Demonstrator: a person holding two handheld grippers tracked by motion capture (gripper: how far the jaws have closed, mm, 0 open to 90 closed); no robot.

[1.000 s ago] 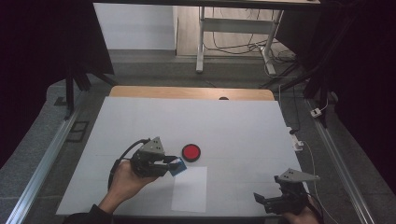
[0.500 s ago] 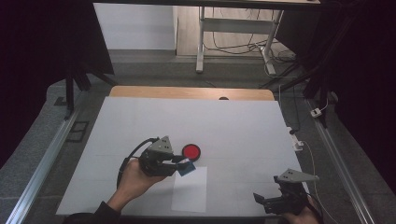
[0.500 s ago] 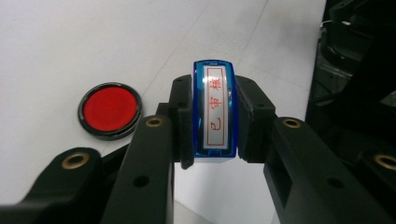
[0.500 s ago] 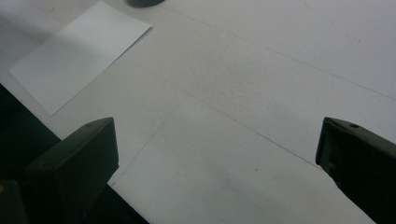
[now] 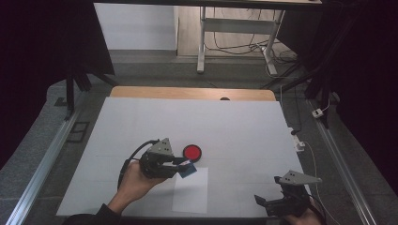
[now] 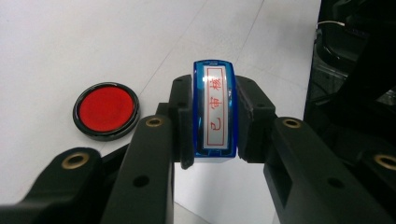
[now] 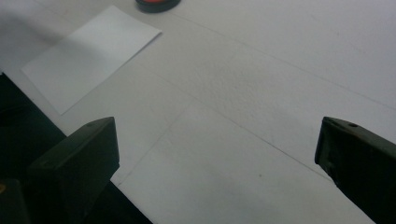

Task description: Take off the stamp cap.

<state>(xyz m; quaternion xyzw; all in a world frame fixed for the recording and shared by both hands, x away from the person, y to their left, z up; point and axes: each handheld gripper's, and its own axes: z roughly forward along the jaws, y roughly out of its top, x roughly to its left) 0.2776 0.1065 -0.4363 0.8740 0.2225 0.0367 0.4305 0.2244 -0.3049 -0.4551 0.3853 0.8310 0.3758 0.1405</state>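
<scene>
We're over the white table now, the sheet of paper lying near its front edge. Our left gripper pinches the blue stamp tight between its jaws, hovering at the paper's top-left corner, with the red ink pad just at its 12 o'clock. Right gripper waits at 4 o'clock, jaws spread, empty. Looks like the inking step: next we need the stamp face lowered squarely onto the pad.

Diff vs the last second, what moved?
The left hand-held gripper, shut on the blue stamp, shifted right toward the red ink pad and now holds it over the top corner of the paper sheet. Unchanged: grip, pad, sheet, and the open right hand-held gripper.
</scene>
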